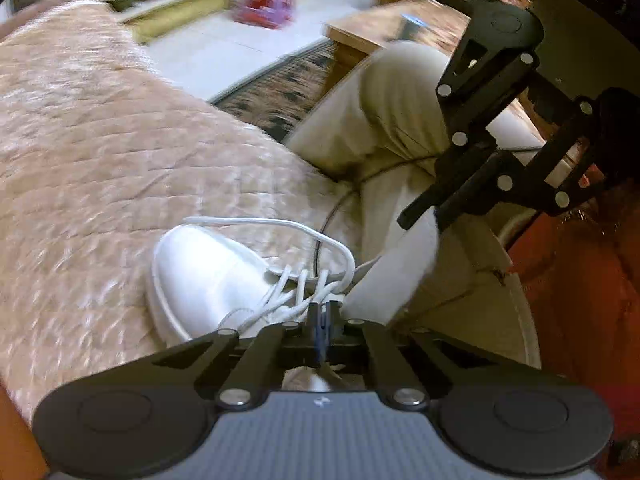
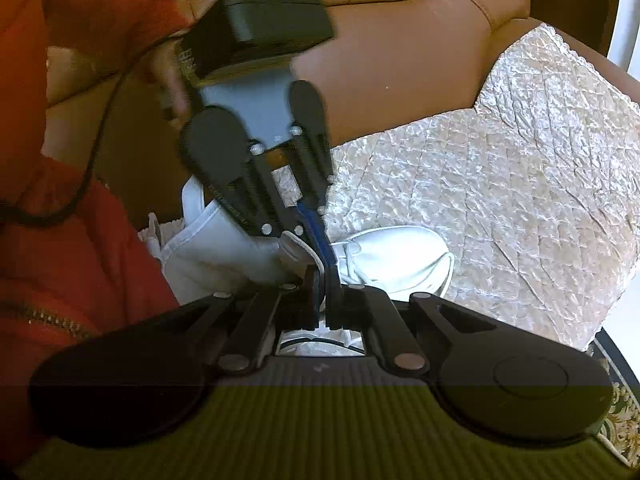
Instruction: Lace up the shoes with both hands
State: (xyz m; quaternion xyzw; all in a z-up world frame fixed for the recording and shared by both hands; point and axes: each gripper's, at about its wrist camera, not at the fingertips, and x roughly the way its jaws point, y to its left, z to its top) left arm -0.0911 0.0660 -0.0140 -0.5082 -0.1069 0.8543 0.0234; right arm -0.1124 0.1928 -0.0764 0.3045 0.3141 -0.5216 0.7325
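I'm working over a quilted beige cover point(image 1: 100, 152) spread on a brown tufted leather sofa point(image 2: 400, 64); past its edge in the left wrist view I see pale floor tiles point(image 1: 208, 52), a dark patterned rug point(image 1: 276, 88), a wooden table point(image 1: 400, 24) and a blurred pink and red object point(image 1: 264, 4) farther off; the background there is smeared, so I cannot tell more.

I count one white shoe point(image 1: 208, 276), worn on the foot of a person in pale trousers point(image 1: 392, 92) and a red jacket point(image 2: 72, 264), resting on the cover with its toe pointing away from the person; one white lace point(image 1: 276, 224) arcs in a loose loop over the toe and crosses through the eyelets.

Two grippers are in view; the left gripper point(image 1: 322, 312) sits right at the laced part of the shoe, its fingers pressed close together, and whether lace is caught between them I cannot tell; the right gripper point(image 2: 322, 284) has its fingers nearly together with a slim gap, just above the shoe's tongue, and I cannot tell if it pinches anything; the two tips almost meet there.
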